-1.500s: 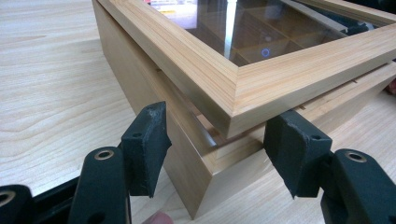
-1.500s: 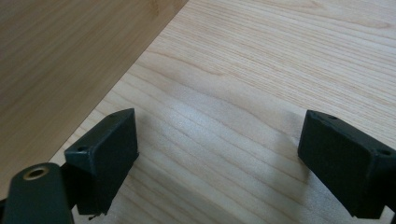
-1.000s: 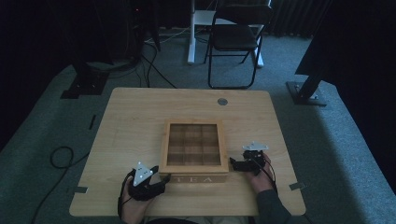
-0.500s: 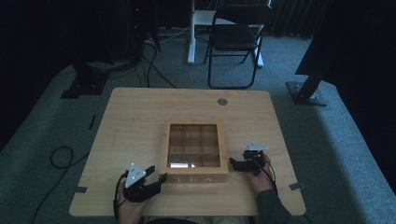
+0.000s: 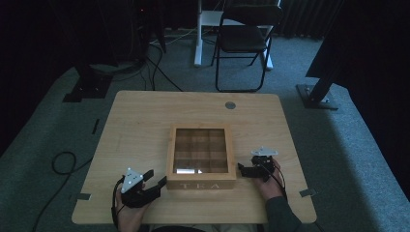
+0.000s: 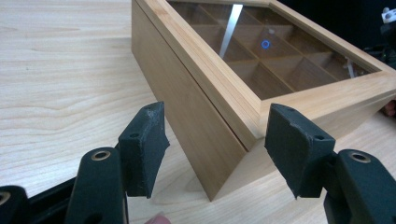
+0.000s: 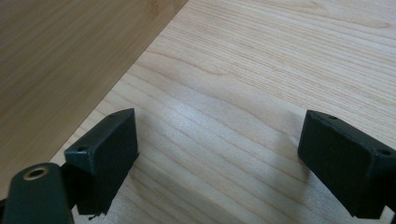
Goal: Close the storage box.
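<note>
Now we have the tea box point(image 5: 201, 157) sitting at the middle of the table point(image 5: 140, 121), lid down, glass top showing its empty compartments. Our left gripper point(image 5: 155, 182) waits at about 7 o'clock from the box, jaws spread wide, aimed at the near left corner; in the left gripper view that corner point(image 6: 219, 186) stands just ahead, between the two pads point(image 6: 142, 144) but not yet touched. Our right gripper point(image 5: 240, 170) sits at about 4 o'clock, close beside the box's right wall, jaws likewise spread, holding nothing; the right gripper view shows the wall point(image 7: 60, 56) at its left and bare table between the pads.

We judge the step to be getting a hold on the box, probably to lift the lid. To do it well, we square the left gripper to the front face, not the corner, since a pinch on the corner will slip. We find the seam under the lid frame point(image 6: 224, 100) and place one pad just above it. We keep the right gripper steadying the wall so the box does not slide away toward 12 o'clock, and we close slowly.
</note>
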